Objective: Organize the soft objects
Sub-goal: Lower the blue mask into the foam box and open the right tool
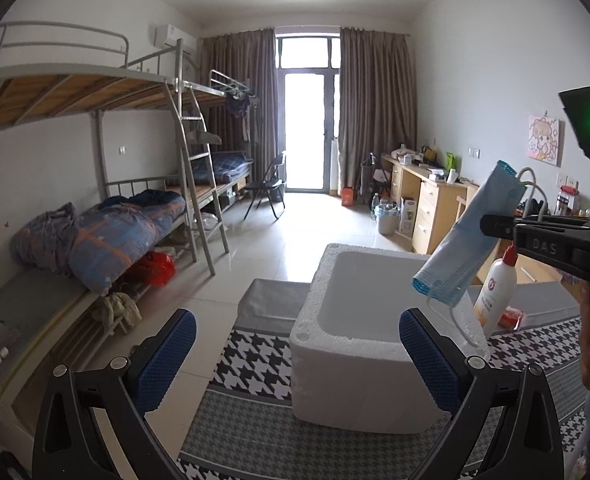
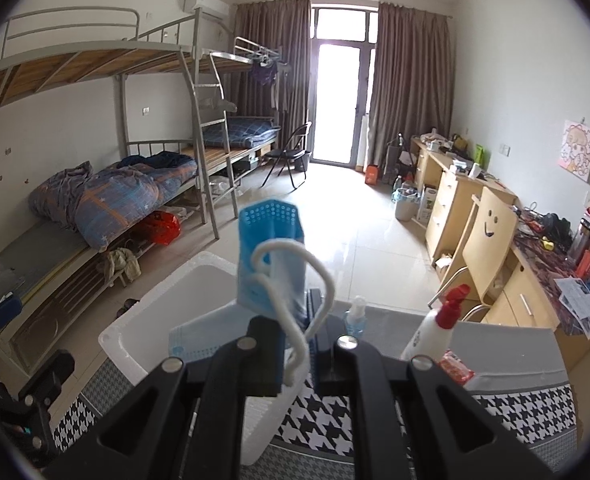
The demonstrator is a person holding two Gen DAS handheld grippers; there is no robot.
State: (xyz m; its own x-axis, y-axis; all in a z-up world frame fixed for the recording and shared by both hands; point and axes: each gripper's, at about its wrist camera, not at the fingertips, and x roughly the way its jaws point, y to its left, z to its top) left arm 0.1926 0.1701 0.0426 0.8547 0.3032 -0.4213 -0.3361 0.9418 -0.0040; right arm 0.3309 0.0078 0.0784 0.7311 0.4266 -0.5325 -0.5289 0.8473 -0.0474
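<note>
A blue face mask point(image 1: 465, 236) with white ear loops is folded and pinched in my right gripper point(image 1: 491, 226), which is shut on it and comes in from the right. The mask hangs above the right part of a white foam box point(image 1: 355, 384) that looks empty. In the right wrist view the mask point(image 2: 271, 248) stands up between the closed fingers of the right gripper point(image 2: 297, 338), over the foam box point(image 2: 119, 336). My left gripper point(image 1: 297, 362) is open, its blue pads point(image 1: 167, 360) on either side of the box front, holding nothing.
The box stands on a table with a houndstooth cloth point(image 1: 255, 356). Right of the box stand a white bottle with a red cap point(image 1: 495, 292), a red packet point(image 1: 511, 318) and a small clear bottle point(image 2: 355, 320). Bunk beds point(image 1: 107, 232) line the left, desks point(image 1: 427, 204) the right.
</note>
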